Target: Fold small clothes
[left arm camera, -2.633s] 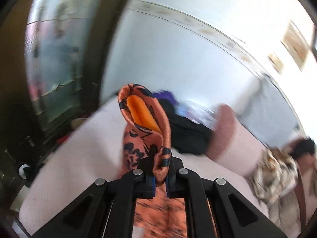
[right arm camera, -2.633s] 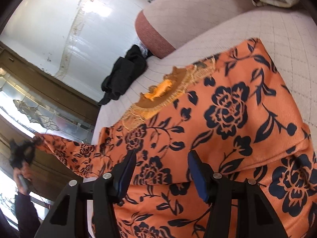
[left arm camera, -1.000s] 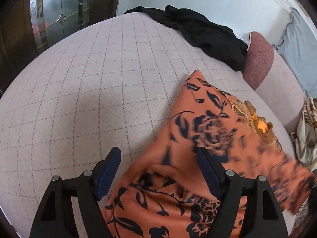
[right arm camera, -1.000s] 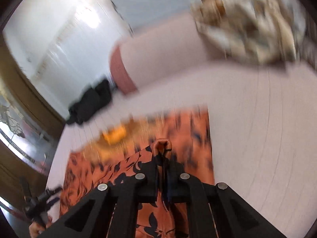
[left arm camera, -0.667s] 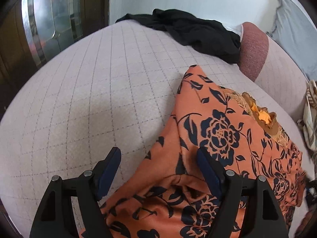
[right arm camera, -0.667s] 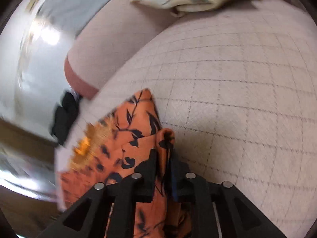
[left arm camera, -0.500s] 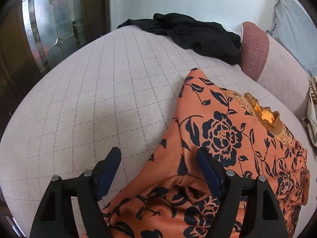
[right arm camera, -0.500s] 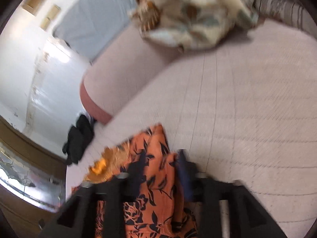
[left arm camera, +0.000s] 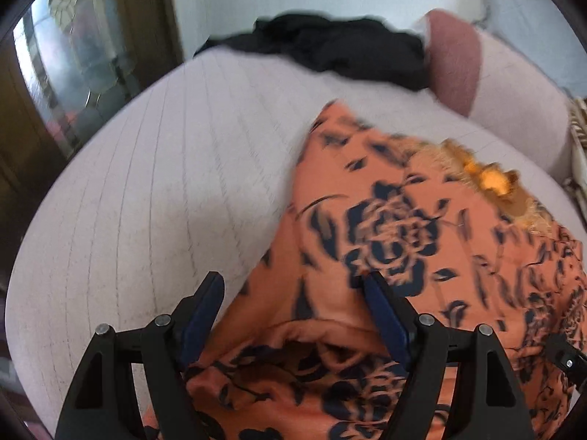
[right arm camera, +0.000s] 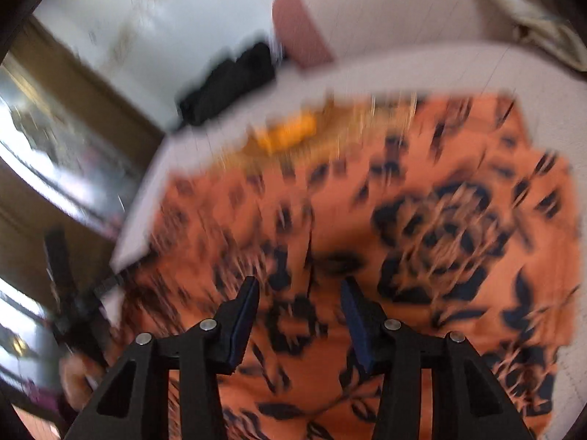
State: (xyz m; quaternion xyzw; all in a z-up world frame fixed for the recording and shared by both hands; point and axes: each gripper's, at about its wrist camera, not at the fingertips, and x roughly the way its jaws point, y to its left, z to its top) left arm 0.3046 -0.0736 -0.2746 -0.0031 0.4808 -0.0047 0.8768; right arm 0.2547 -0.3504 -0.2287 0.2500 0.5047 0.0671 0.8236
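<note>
The orange flowered garment (left arm camera: 422, 227) is lying spread on the pale quilted sofa seat (left arm camera: 165, 190), its gold collar (left arm camera: 488, 179) toward the backrest. The left gripper (left arm camera: 293, 308) is hovering over the garment's near edge with jaws wide, and they are opening. The right gripper (right arm camera: 301, 304) is pointing down over the cloth, half open, gripping nothing, its jaws closing. A black garment (left arm camera: 341, 51) is lying at the far end.

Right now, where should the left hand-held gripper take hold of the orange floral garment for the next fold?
Probably the raised fold of the orange floral garment, between the left hand-held gripper's open fingers. Coming from above, the fold stands proud of the cushion, so the pads could pinch it.
</note>
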